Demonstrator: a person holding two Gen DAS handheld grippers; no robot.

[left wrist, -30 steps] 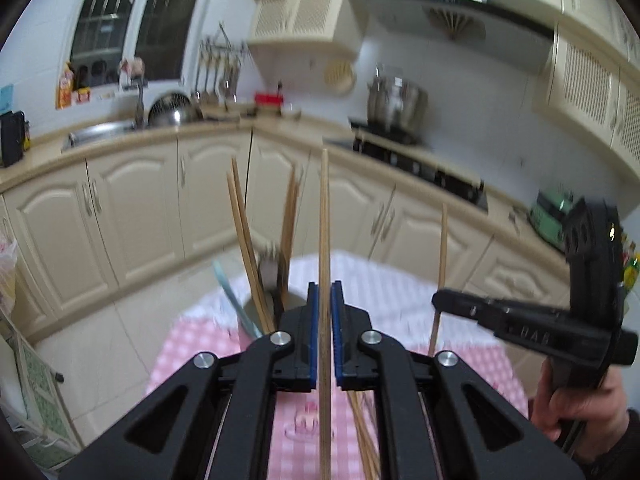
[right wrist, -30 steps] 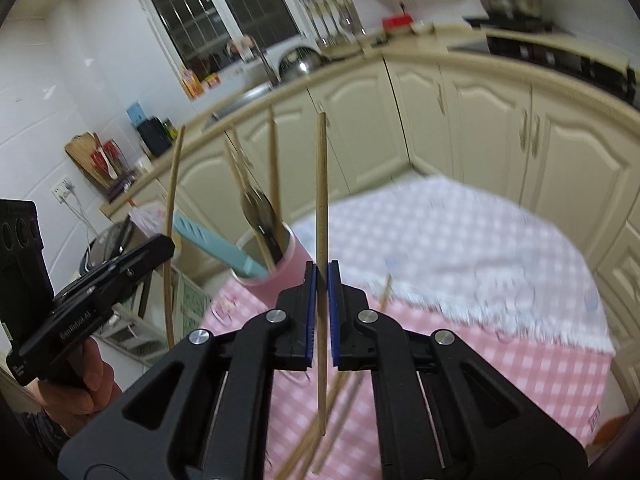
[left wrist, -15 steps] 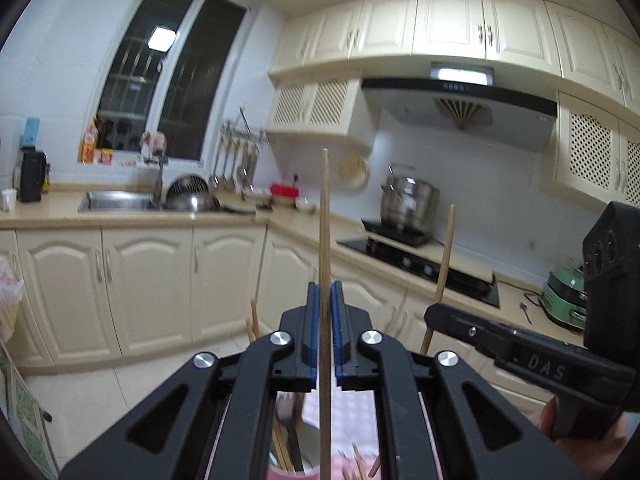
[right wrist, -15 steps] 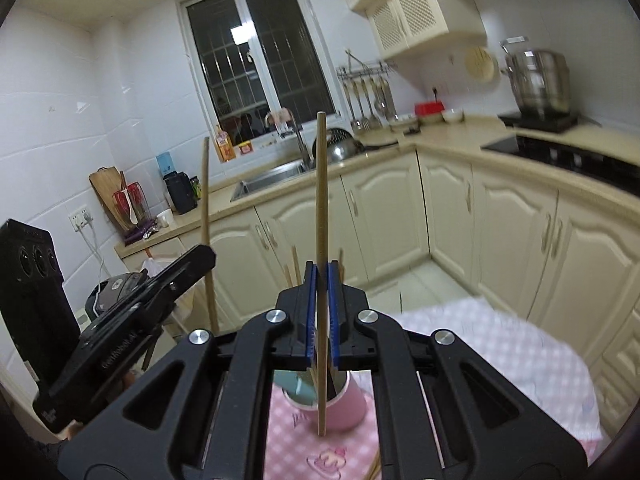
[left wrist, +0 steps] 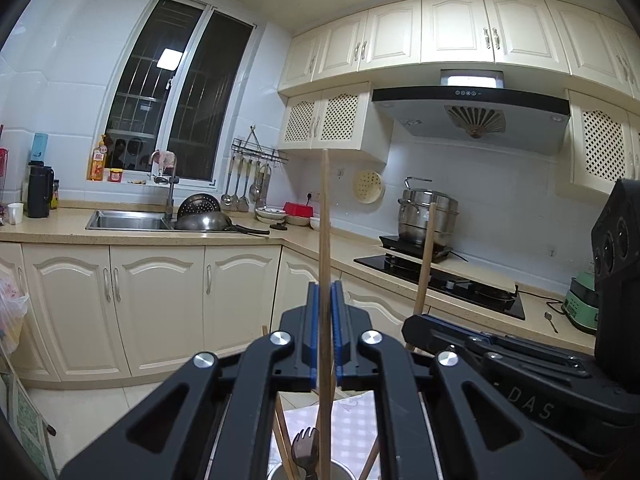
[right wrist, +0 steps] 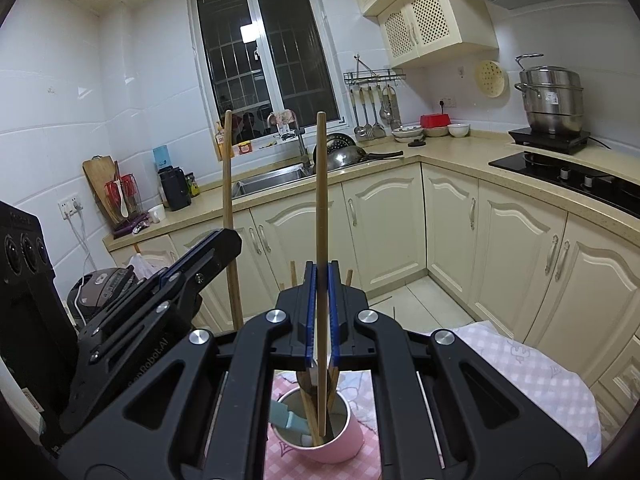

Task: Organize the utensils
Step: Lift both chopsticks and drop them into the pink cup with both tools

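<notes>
Looking over the pink-checked tabletop (right wrist: 532, 376) first: it carries the pink cup (right wrist: 340, 446), standing upright near the cloth's edge. Left hand-held gripper (left wrist: 325, 332) is up front in the left wrist view, pads clamped tight on 1 wooden chopstick (left wrist: 325, 240), held upright w/ its lower end over the cup's mouth. Right hand-held gripper (right wrist: 321, 312), same story: pads squeezed on a 2nd chopstick (right wrist: 321, 184), vertical, its tip down inside the cup. Each tool shows in the other's cam, side by side, approx level. Inside the cup: more chopsticks leaning on the rim, a dark fork (left wrist: 306, 450) tines-up, plus a pale blue handle (right wrist: 286, 416).
</notes>
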